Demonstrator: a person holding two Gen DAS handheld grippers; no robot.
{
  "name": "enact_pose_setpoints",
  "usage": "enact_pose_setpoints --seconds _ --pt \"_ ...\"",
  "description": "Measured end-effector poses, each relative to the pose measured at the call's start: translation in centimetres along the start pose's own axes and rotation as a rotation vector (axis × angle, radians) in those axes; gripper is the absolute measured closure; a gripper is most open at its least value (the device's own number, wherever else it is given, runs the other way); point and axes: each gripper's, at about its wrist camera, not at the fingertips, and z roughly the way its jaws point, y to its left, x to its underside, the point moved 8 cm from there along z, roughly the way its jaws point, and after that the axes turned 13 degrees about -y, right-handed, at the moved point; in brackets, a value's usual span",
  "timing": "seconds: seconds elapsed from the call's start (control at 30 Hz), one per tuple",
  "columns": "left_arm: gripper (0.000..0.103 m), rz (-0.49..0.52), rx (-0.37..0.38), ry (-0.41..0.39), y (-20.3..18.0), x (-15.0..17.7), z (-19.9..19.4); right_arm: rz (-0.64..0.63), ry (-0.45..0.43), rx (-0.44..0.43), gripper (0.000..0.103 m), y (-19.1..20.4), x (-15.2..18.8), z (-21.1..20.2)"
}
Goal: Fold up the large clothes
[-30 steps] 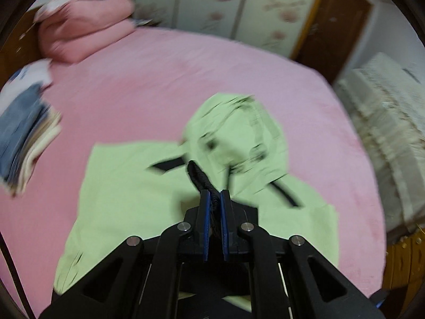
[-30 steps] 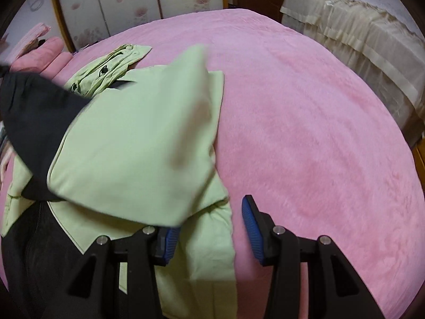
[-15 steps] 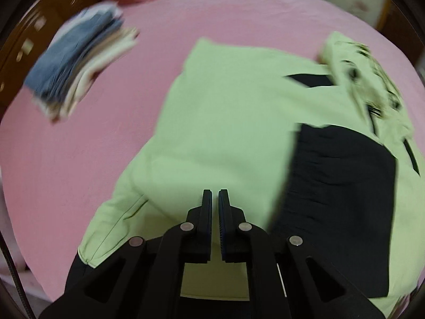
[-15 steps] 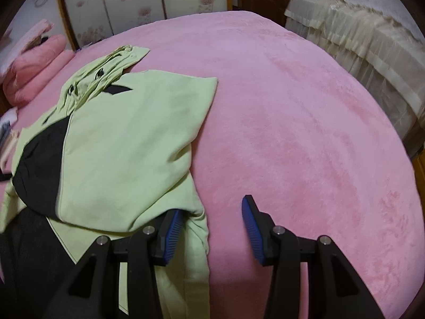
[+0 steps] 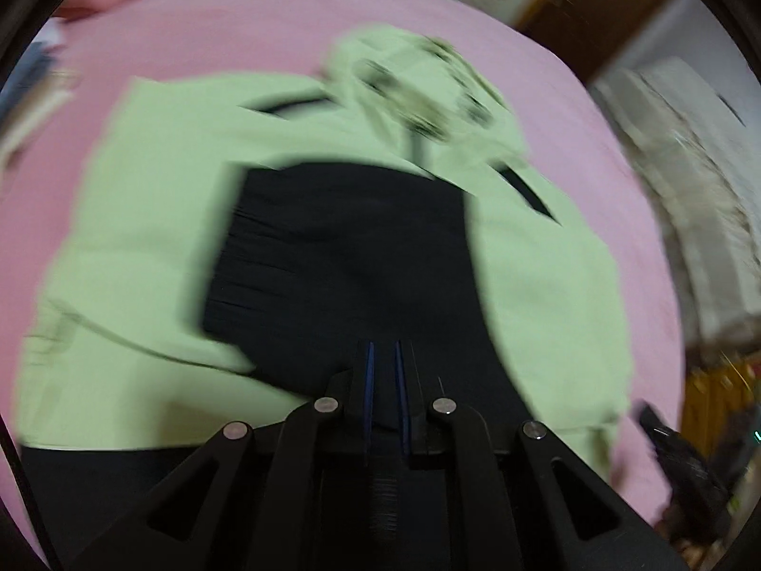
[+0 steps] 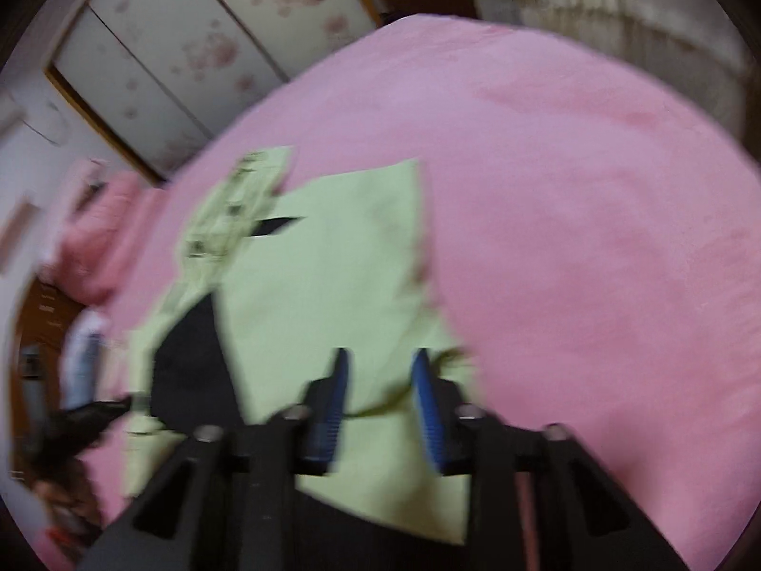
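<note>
A light green hooded garment with a black panel lies spread on the pink bed; its hood points away. Both views are motion-blurred. My left gripper hovers over the near edge of the black panel, its jaws nearly together with a narrow gap and nothing seen between them. In the right wrist view the garment lies left of centre with a sleeve folded over it. My right gripper is open above the garment's near right edge, empty.
A pink pillow pile and a stack of folded clothes lie at the bed's left side. Floral wardrobe doors stand behind. A cream ruffled cover is to the right. The other gripper shows at lower right.
The left gripper let go of the black cuff, and the sleeve now lies folded across the garment. The left view swung back right toward the hood. The right gripper moved left over the garment, narrower but still open.
</note>
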Motion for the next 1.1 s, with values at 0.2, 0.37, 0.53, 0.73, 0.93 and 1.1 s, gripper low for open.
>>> enact_pose_setpoints --seconds 0.2,0.37,0.53,0.73,0.93,1.1 --pt "0.097 0.113 -0.229 0.105 -1.3 1.6 6.7 0.105 0.192 -0.264 0.103 7.2 3.8 7.4" --pt "0.097 0.082 -0.350 0.006 2.3 -1.1 7.4 -0.071 0.297 -0.272 0.103 10.3 5.7 10.7" --pt "0.102 0.053 -0.291 0.031 3.3 -1.3 7.4 -0.165 0.307 -0.200 0.103 6.8 4.8 11.2" --pt "0.102 0.067 -0.425 -0.018 6.7 -2.0 6.7 -0.138 0.100 0.128 0.103 -5.2 -2.1 7.6" --pt "0.101 0.052 -0.341 -0.072 4.0 -1.3 3.6 -0.253 -0.051 0.189 0.102 -3.1 -4.4 4.3" --pt "0.083 -0.003 -0.039 0.045 -3.5 1.6 3.6 -0.131 0.144 -0.222 0.102 6.1 1.9 6.1"
